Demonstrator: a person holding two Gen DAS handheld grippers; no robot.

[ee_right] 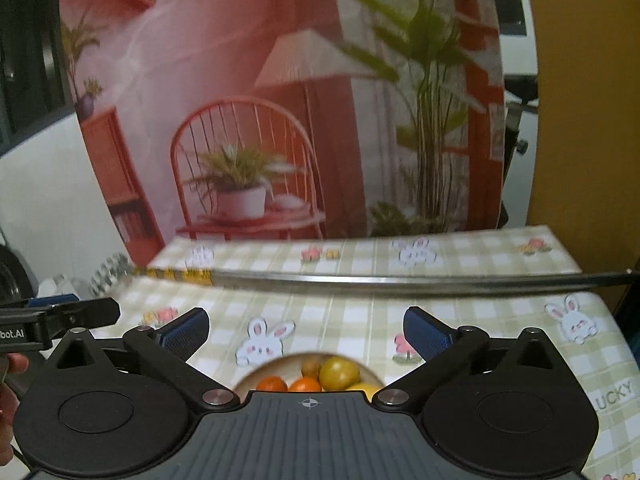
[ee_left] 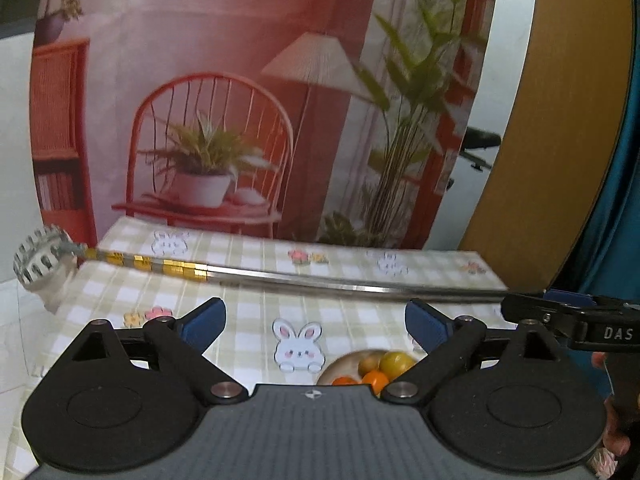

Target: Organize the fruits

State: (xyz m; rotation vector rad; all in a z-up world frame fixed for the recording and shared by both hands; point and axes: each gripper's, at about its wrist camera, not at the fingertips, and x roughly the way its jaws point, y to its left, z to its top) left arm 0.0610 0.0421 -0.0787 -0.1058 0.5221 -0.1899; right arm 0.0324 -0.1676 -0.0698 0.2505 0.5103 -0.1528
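Left hand-held gripper [ee_left: 316, 322]: jaws spread wide, nothing between the blue pads [ee_left: 202, 322]. Right hand-held gripper [ee_right: 306, 330]: same, spread wide, empty. Both point slightly down over the counter [ee_right: 500, 256], side by side; each shows at the edge of the other's view.

Fruits [ee_right: 320, 376] sit piled in a shallow pale plate [ee_right: 280, 368] just below and ahead of both grippers, partly hidden by the gripper bodies. Visible: orange ones, a yellow-green round one, a small brownish one, a yellow one at the right. Looks like the fruit is already gathered on the plate; can't tell if any is left elsewhere.

Risks, as judgement: a long metal rod [ee_right: 400, 280] with a gold-patterned section and a toothed wheel [ee_left: 38, 262] at its left end lies across the counter beyond the plate, so a forward reach could knock it. Round fruit stacked on a low rim could roll off if nudged. The two grippers close together could clash.

Counter has a yellow-check cloth with bunny and flower prints. Behind it stands a printed backdrop [ee_left: 240, 100] showing a red chair, plants, a lamp. A wood-tone panel at right.
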